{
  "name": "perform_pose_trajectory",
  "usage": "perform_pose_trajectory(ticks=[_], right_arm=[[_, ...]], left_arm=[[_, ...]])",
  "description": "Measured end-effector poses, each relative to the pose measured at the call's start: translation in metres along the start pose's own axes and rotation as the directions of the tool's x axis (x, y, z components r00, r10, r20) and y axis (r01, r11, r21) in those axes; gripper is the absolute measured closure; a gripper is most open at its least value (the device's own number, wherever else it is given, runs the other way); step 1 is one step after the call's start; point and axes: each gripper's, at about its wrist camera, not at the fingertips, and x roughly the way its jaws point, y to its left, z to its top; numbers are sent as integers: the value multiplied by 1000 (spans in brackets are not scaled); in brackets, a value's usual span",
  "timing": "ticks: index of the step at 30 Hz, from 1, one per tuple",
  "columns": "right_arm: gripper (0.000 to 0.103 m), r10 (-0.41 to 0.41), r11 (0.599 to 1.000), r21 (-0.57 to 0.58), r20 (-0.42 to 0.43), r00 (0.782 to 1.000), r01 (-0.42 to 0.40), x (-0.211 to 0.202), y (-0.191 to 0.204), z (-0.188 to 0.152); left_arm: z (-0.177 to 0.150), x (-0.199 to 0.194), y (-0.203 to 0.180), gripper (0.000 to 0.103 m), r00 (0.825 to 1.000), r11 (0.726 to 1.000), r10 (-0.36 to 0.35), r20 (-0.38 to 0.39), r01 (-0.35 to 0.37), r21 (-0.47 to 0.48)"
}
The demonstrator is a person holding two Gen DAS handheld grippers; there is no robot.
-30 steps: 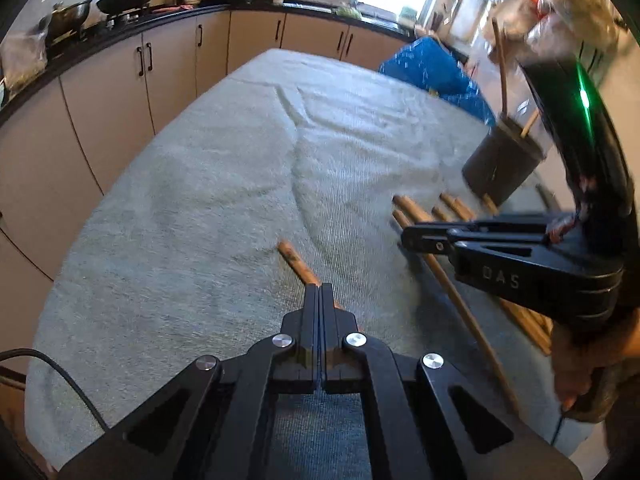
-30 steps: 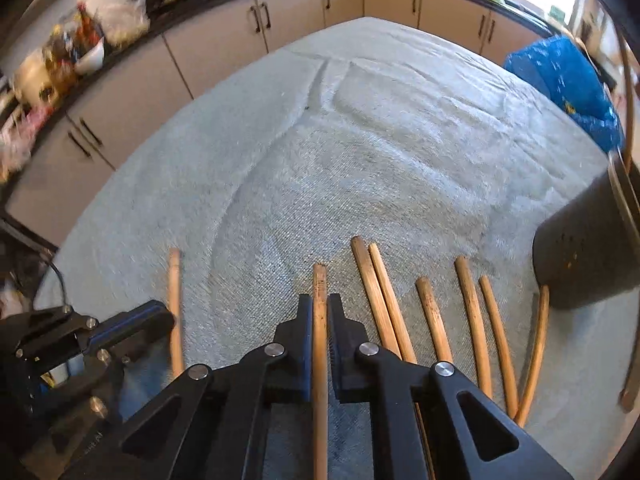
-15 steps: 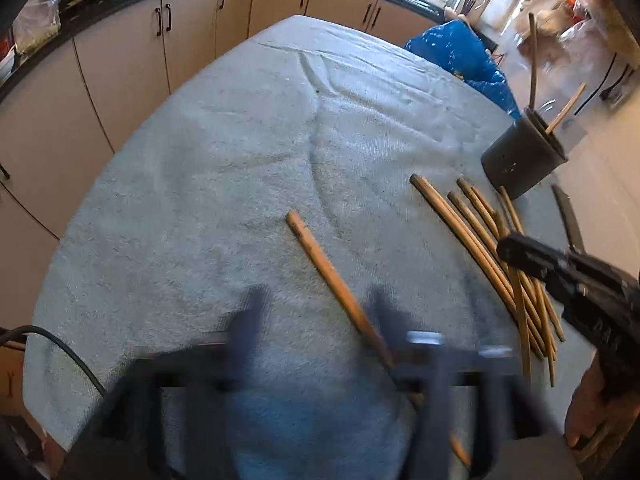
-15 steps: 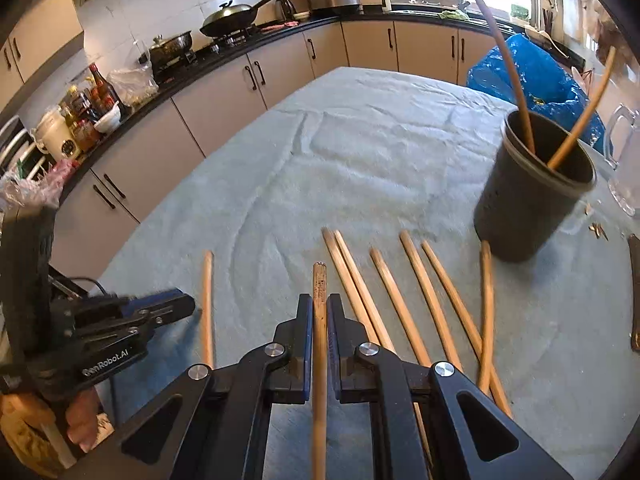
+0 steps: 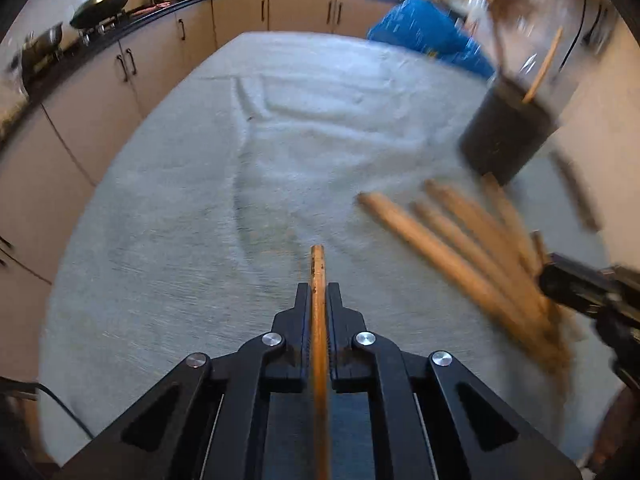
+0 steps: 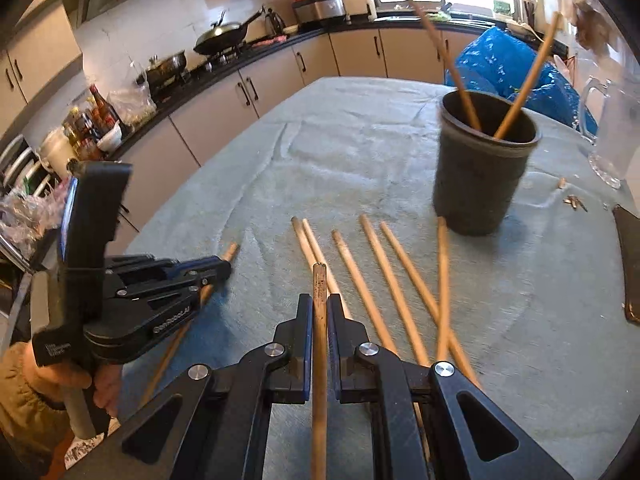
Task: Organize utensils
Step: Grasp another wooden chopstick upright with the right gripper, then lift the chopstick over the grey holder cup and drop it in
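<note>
My left gripper (image 5: 319,292) is shut on a wooden chopstick (image 5: 319,320) that runs forward between its jaws. It also shows in the right wrist view (image 6: 224,266), low at the left. My right gripper (image 6: 319,304) is shut on another wooden chopstick (image 6: 319,344), held above the cloth. Several loose chopsticks (image 6: 376,276) lie on the grey cloth in front of it, blurred in the left wrist view (image 5: 460,248). A dark cup (image 6: 480,168) stands beyond them with two chopsticks (image 6: 520,68) leaning in it; it also shows in the left wrist view (image 5: 504,136).
A grey cloth (image 6: 320,140) covers the table. A blue bag (image 6: 512,64) lies at the far edge, a glass jug (image 6: 612,132) at the right, a dark flat object (image 6: 632,264) at the right edge. Kitchen cabinets and a counter with pans (image 5: 104,0) run along the left.
My left gripper opened, dropped onto the lone chopstick and shut on it. My right gripper lifted its chopstick clear of the cloth, bringing the cup into view.
</note>
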Motion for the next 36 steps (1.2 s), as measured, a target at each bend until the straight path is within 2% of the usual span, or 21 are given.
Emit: perform_pose_trajectory(ticks=[3,7,15,23,28,29,31,33,36], right_arm=[[96,17,999,29,45,999,-18,-15,-7,2],[96,30,998,57,105,994,-36,-33,-11,5],[96,10,993,114,255,967,-41,-80,-20,13],[96,-42,981,188,412,910,-39,-124,-36,40],[96,-71,977,212,475,877,-36,-147,-48,65],[96,-79,976,213,489,869,-31,-153,-50,72],[96,-95,976,217,515,852,-22,-166,-55,87],[96,-114,976,219,544,831,-9,-177,-58,104],[96,-164,973,230,593,789,29,-191,-62,131]], left_arm=[[-2,-24,-6,97,996,999,-39,79,39,-4],[-3,-61,-14,97,981,996,-90,171,93,-9],[14,-120,-28,97,926,981,-181,332,195,-8],[56,-151,-61,97,855,963,-256,450,264,46],[92,-151,-75,97,827,963,-255,501,266,52],[104,-149,-80,97,817,961,-260,514,273,52],[122,-151,-85,97,803,957,-268,532,284,54],[143,-149,-93,97,781,954,-273,562,294,55],[178,-142,-106,97,746,951,-272,608,304,52]])
